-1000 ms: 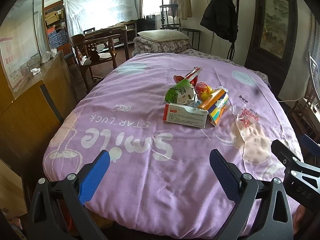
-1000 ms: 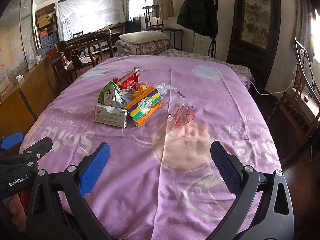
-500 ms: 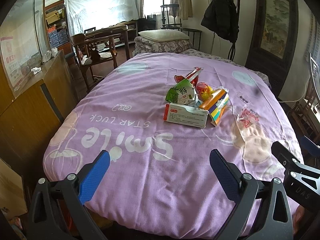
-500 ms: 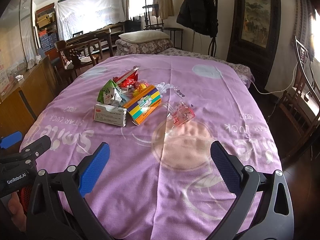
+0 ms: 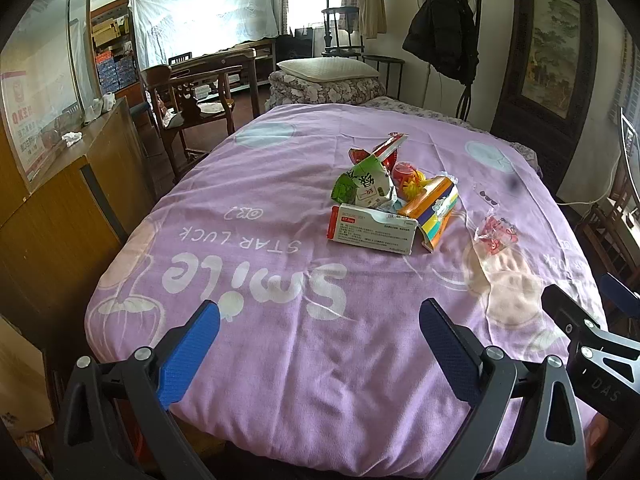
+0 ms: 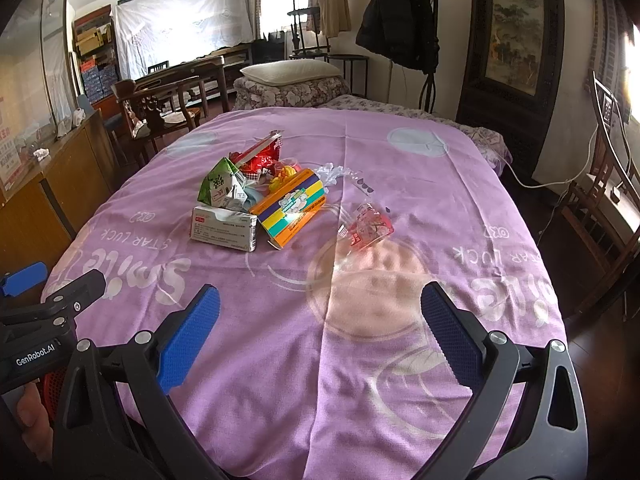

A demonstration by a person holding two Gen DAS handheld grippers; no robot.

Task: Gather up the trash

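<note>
A heap of trash lies mid-table on the purple cloth (image 5: pixel 280 280): a white medicine box (image 5: pixel 372 232) (image 6: pixel 224 229), a green-and-white wrapper (image 5: pixel 364 186) (image 6: pixel 218 186), an orange striped box (image 5: pixel 434 210) (image 6: pixel 292 208), a red packet (image 6: pixel 262 154) and a yellow-red wrapper (image 5: pixel 408 178). A clear pink wrapper (image 5: pixel 496 232) (image 6: pixel 366 228) lies apart to the right. My left gripper (image 5: pixel 319 336) hovers open over the near edge, with nothing between its fingers. My right gripper (image 6: pixel 320 320) is open too, well short of the heap.
A wooden cabinet (image 5: pixel 60 200) stands along the left of the table. Wooden chairs (image 5: pixel 192 104) and folded bedding with a pillow (image 5: pixel 324 76) sit beyond the far end. Another chair (image 6: pixel 608 184) and a cable are at the right. A dark coat (image 6: pixel 394 20) hangs on a stand.
Both views have shifted very slightly; the trash sits a touch farther up in the right wrist view. Both grippers stay open and the trash has not moved.
</note>
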